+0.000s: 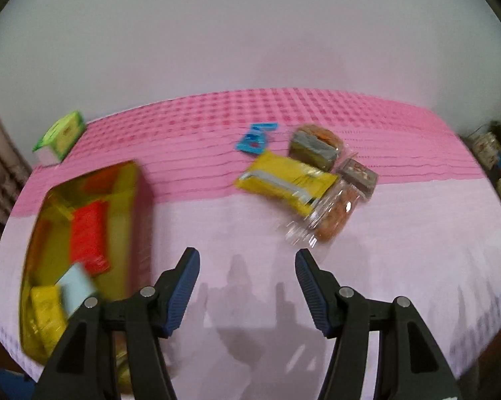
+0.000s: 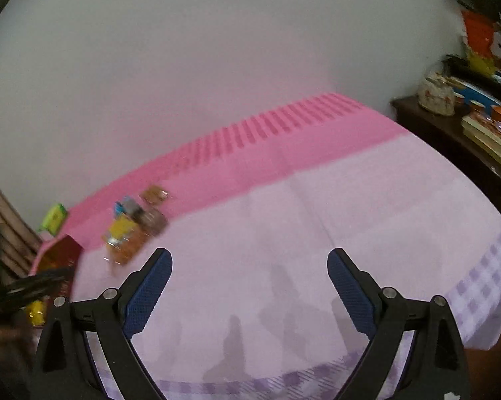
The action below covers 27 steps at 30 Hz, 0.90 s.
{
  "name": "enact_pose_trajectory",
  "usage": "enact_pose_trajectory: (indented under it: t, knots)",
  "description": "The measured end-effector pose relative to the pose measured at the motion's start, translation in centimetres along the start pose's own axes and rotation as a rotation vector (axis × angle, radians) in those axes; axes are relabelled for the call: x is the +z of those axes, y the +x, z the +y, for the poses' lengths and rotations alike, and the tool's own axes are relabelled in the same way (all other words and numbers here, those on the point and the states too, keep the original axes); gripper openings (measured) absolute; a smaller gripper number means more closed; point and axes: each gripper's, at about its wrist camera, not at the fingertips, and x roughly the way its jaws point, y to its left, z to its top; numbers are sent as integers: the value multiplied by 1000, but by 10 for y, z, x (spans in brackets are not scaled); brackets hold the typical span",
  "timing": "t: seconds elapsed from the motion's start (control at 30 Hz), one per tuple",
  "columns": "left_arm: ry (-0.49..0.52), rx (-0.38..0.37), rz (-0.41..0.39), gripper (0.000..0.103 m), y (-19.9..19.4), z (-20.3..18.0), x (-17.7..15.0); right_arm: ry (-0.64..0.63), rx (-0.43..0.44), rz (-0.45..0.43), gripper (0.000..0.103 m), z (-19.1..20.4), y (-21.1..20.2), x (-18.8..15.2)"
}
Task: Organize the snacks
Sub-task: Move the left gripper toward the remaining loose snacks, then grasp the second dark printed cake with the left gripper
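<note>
Left gripper (image 1: 247, 260) gapes wide and empty – the loose snack pile (image 1: 303, 183) lies ahead, just right of its fingers, the yellow tray (image 1: 137, 200) already holding packets to their left, likely the sorting target. Right gripper (image 2: 250, 260) spread wide, empty too – snacks far left
</note>
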Motion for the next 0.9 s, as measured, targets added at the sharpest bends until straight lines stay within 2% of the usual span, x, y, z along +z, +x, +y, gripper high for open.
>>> enact_pose_trajectory:
  t: [0.2, 0.33, 0.47, 0.6, 0.7, 0.77, 0.83, 0.87, 0.9]
  knots:
    - [-15, -11, 34, 61, 32, -58, 34, 61, 70, 10, 97, -5, -14, 11]
    - [-46, -101, 32, 61, 41, -90, 44, 112, 106, -5, 97, -13, -19, 19]
    - [-12, -41, 18, 61, 58, -122, 55, 141, 126, -44, 99, -17, -31, 23]
    - [-19, -13, 46, 61, 81, -133, 59, 163, 142, -41, 99, -22, -31, 24]
    - [34, 37, 31, 61, 90, -139, 60, 179, 159, -37, 99, -23, -28, 25]
    - [54, 24, 32, 61, 93, -139, 60, 182, 167, -32, 99, -24, -25, 26]
    - [90, -32, 24, 61, 91, -138, 52, 187, 171, -27, 99, -26, -23, 27]
    - [115, -66, 18, 58, 91, -135, 45, 195, 174, -26, 99, -27, -22, 27]
    - [122, -84, 6, 43, 89, -134, 41, 199, 175, -26, 99, -27, -22, 28]
